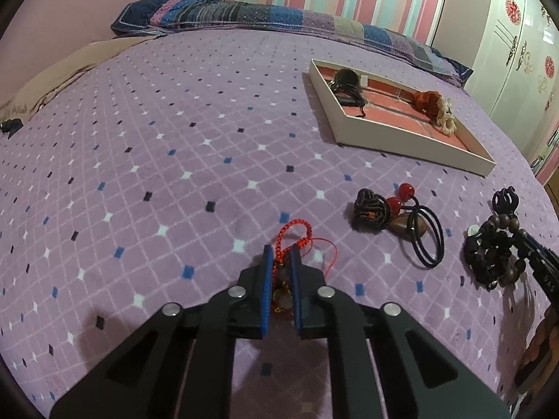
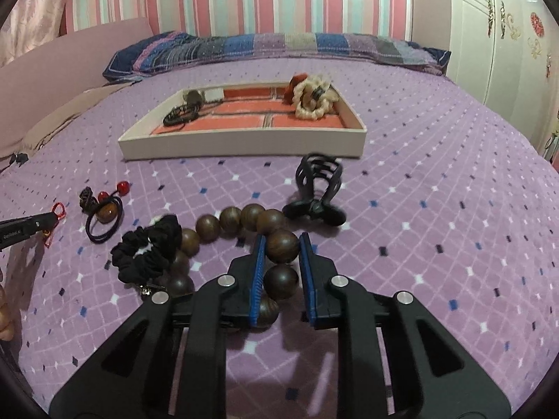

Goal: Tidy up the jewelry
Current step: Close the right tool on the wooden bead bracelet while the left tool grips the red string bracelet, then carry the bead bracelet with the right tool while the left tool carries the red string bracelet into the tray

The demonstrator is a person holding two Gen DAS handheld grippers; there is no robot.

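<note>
My left gripper [image 1: 280, 255] is shut on a red braided cord charm [image 1: 291, 235] lying on the purple bedspread. My right gripper [image 2: 281, 244] has its jaws around a brown wooden bead bracelet [image 2: 241, 218], pads against one bead. A black scrunchie [image 2: 148, 249] lies across the bracelet's left part. A black claw clip [image 2: 316, 188] lies just beyond. A black hair tie with red balls and a brown bead [image 1: 407, 223] lies between the grippers. A white tray with a red floor [image 2: 244, 141] holds a cream scrunchie [image 2: 312, 99] and dark bracelets [image 2: 183, 115].
A patchwork pillow [image 2: 265, 47] lies along the far edge of the bed. A white wardrobe [image 2: 506, 35] stands to the right. A tan cloth [image 1: 52, 76] lies at the left edge. A small black item [image 1: 10, 126] sits near it.
</note>
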